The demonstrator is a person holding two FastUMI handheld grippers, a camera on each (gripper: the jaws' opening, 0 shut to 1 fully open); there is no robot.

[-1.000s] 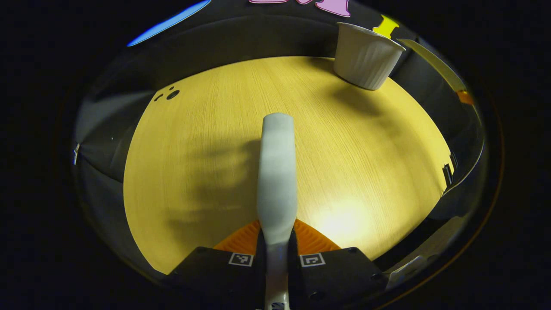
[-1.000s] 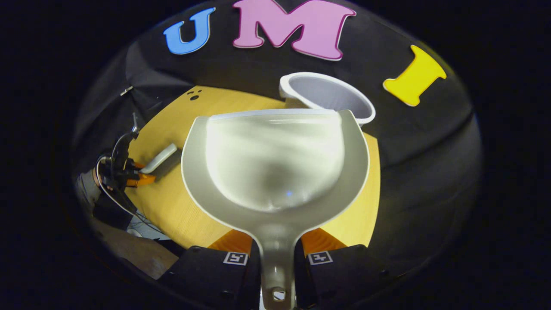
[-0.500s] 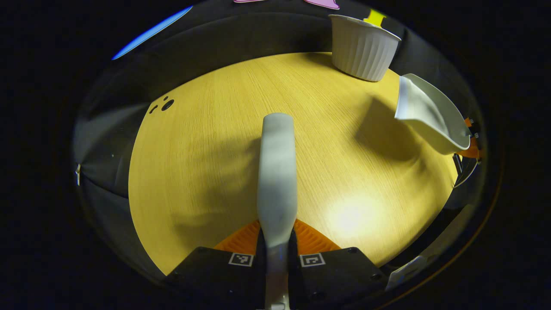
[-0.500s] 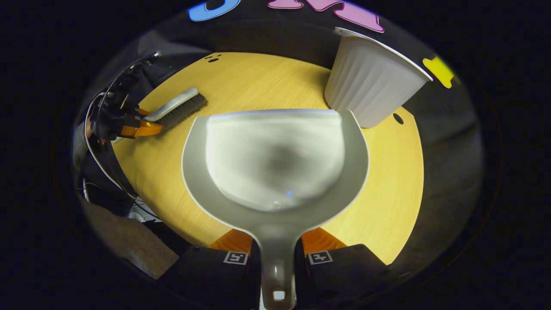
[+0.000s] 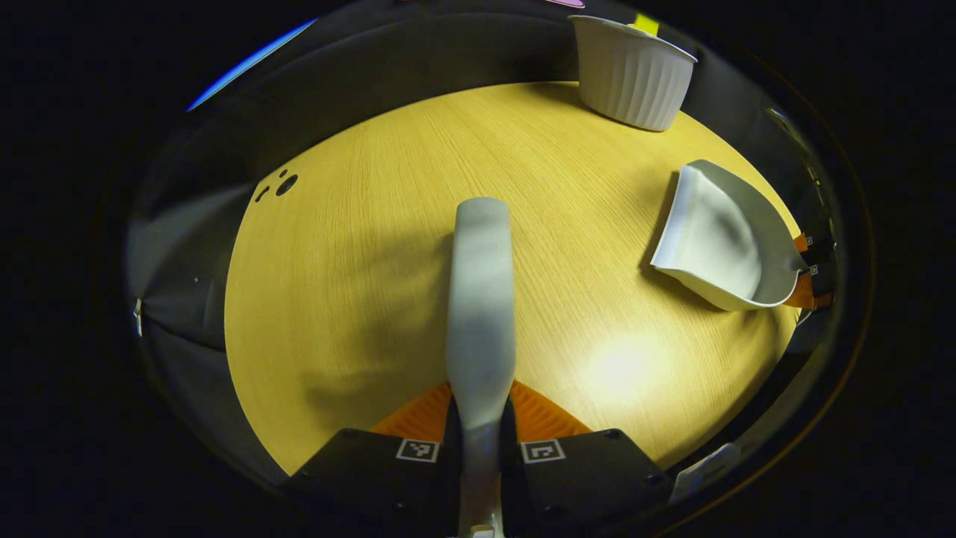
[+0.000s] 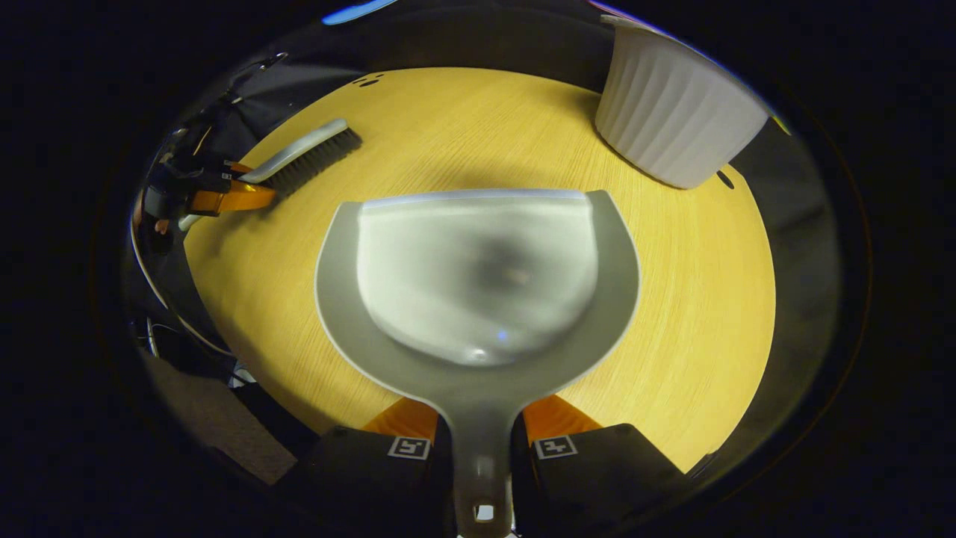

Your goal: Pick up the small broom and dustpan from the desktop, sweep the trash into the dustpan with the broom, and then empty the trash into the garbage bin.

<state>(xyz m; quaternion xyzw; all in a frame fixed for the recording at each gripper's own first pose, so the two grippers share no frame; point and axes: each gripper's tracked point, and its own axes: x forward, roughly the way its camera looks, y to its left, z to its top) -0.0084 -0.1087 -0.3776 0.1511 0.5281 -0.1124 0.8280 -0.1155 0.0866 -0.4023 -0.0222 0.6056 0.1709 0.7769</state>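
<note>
- Between the left gripper (image 5: pixel 479 418) fingers: broom (image 5: pixel 482 299) handle, pinched, over the wooden desktop (image 5: pixel 358 284).
- Right gripper (image 6: pixel 481 441): clamped on dustpan (image 6: pixel 478 276) handle.
- Right gripper view: broom bristles visible.
- Far edge: ribbed white garbage bin (image 5: pixel 633 71); black cloth wall (image 5: pixel 224 134).

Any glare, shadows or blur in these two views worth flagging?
Left gripper view: a bright glare patch on the desktop, soft shadows left of the broom and beside the dustpan; fisheye bends the desk edge. Right gripper view: the dustpan bowl looks smeared with a dark blotch at its middle; the bin is sharp but cut off at the top.
</note>
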